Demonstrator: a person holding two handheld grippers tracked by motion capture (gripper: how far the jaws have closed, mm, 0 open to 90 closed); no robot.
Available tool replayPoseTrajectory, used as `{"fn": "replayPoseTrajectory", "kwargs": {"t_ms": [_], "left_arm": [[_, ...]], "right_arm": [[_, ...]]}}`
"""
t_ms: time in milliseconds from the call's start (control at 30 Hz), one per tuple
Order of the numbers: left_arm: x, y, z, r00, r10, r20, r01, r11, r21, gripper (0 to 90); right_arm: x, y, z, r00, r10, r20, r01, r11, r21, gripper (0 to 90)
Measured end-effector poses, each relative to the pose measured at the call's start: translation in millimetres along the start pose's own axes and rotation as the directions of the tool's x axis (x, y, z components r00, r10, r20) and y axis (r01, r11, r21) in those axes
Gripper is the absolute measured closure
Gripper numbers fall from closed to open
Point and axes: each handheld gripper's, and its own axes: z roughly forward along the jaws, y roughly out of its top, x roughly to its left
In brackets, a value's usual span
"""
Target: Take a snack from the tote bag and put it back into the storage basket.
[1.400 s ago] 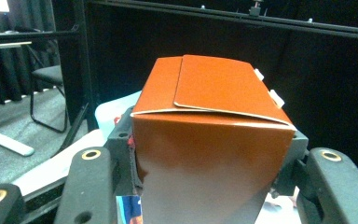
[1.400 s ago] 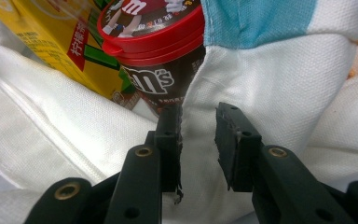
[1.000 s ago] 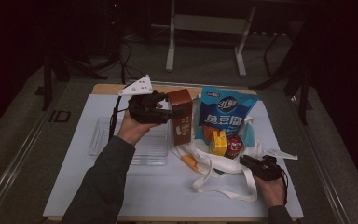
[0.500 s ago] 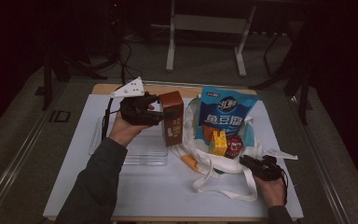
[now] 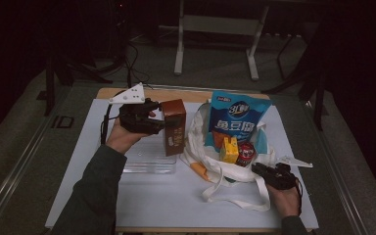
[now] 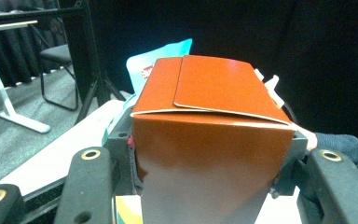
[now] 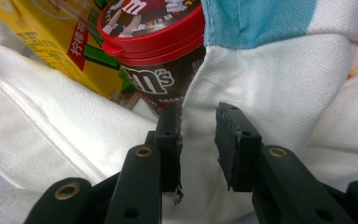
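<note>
High view | brown carton point(image 5: 174, 127) upright, long axis vertical | left tool point(image 5: 159, 125) clamps it

A dim room is seen, with a grey carpeted floor point(image 5: 24, 147) around the bench point(image 5: 142, 200), which is covered in white. Beyond it, a white metal stand point(image 5: 215, 29) is set before dark curtains point(image 5: 39, 29). A black chair point(image 6: 58, 60) is placed nearby.
</note>
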Motion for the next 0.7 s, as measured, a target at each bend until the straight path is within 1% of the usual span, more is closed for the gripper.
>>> {"fn": "replayPoseTrajectory", "kwargs": {"t_ms": [100, 300, 433, 600, 700], "left_arm": [[1.0, -1.3, -1.8, 0.9999, 0.0, 0.012, 0.0, 1.0, 0.008, 43.0], [1.2, -2.8, -4.2, 0.9997, 0.01, 0.022, -0.01, 0.9997, 0.024, 43.0], [2.0, -3.9, -6.1, 0.9996, 0.018, 0.023, -0.019, 0.9991, 0.039, 43.0], [4.0, -6.4, -10.4, 0.9996, 0.016, 0.023, -0.017, 0.9983, 0.055, 43.0], [5.0, -8.0, -12.8, 0.9994, 0.016, 0.03, -0.018, 0.9976, 0.067, 42.9]], "right_arm": [[-0.1, 0.0, -0.1, 1.0, 0.001, -0.001, -0.001, 1.0, 0.0, 70.7], [0.0, -0.1, 0.0, 1.0, 0.0, 0.0, 0.0, 1.0, 0.0, 70.6], [-0.1, 0.0, -0.2, 1.0, 0.0, -0.001, 0.0, 1.0, 0.002, 70.7], [-0.1, -0.2, 0.0, 1.0, 0.001, -0.001, -0.001, 1.0, -0.001, 70.7], [-0.2, -0.2, 0.0, 1.0, 0.001, -0.002, -0.001, 1.0, -0.001, 70.7]]}}
